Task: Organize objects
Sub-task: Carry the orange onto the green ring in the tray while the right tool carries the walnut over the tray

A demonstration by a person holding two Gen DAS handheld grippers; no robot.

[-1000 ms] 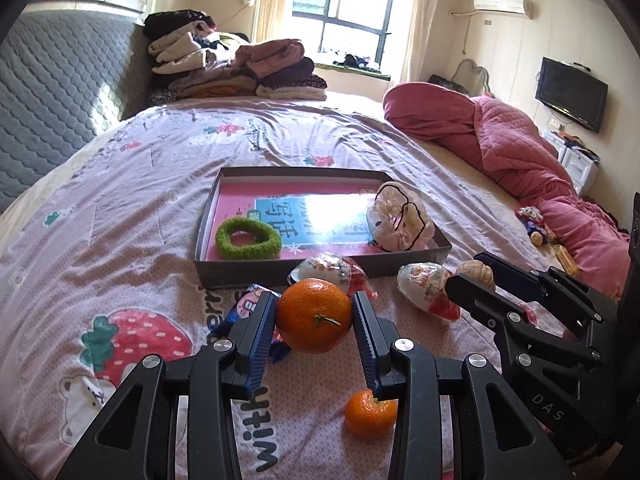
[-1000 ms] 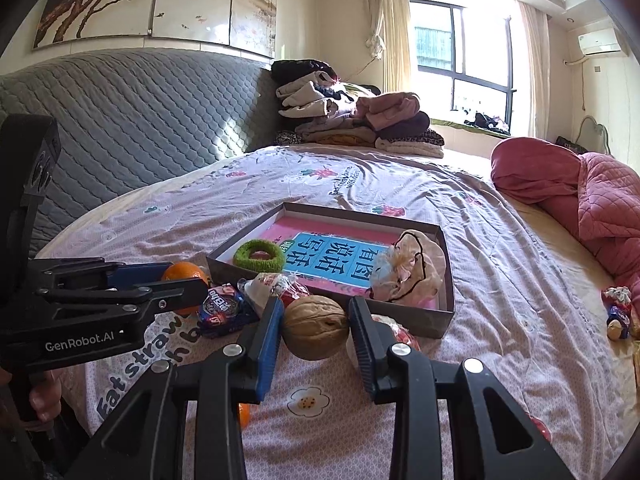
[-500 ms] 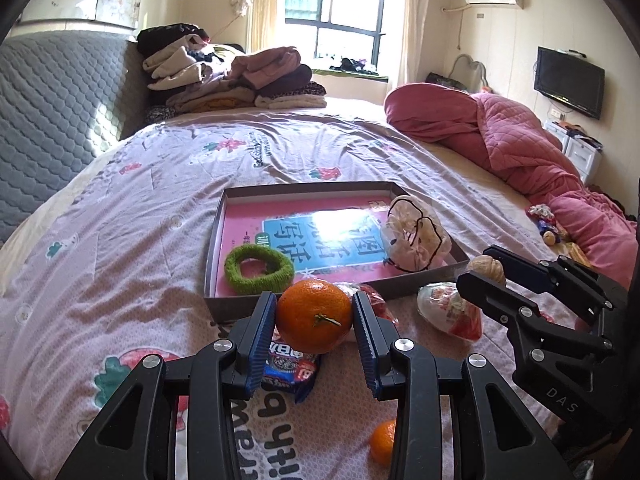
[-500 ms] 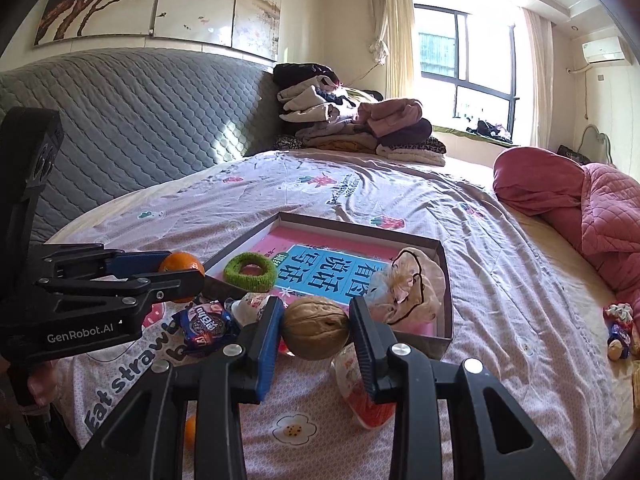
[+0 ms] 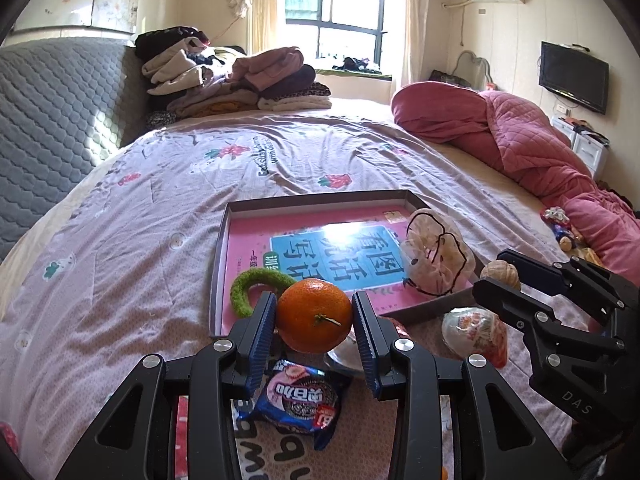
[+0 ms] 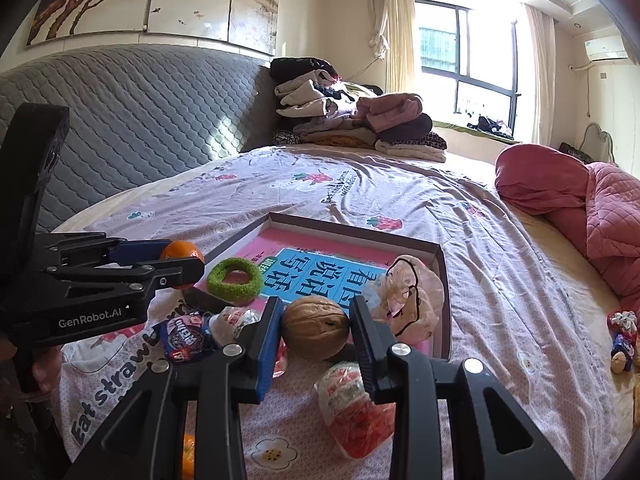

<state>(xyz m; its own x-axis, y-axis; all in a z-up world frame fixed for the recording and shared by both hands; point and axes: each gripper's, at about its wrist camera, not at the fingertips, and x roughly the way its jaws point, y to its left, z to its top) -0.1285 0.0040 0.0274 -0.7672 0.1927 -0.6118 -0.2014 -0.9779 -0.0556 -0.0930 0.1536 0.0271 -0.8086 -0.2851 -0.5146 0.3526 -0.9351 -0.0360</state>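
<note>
My left gripper (image 5: 314, 316) is shut on an orange tangerine (image 5: 314, 315) and holds it above the near edge of a shallow cardboard tray (image 5: 320, 198) with a pink book inside. My right gripper (image 6: 315, 330) is shut on a brown walnut (image 6: 314, 332), also near the tray's (image 6: 356, 234) front edge. In the tray lie a green scrunchie (image 5: 244, 286) and a pale hair bonnet (image 5: 436, 256). A blue cookie packet (image 5: 298, 400) and two clear snack packs (image 5: 476, 332) lie on the bed in front of the tray.
Another tangerine (image 6: 188, 456) lies on the bedspread below the right gripper. Folded clothes (image 5: 228, 76) are stacked at the bed's far end. A rumpled pink quilt (image 5: 512, 144) fills the right side. A grey padded headboard (image 6: 120, 120) runs along the left. Small toys (image 6: 622, 340) lie at right.
Both grippers have moved forward toward the tray, still holding the tangerine and the walnut. The loose tangerine has dropped out of the left wrist view.
</note>
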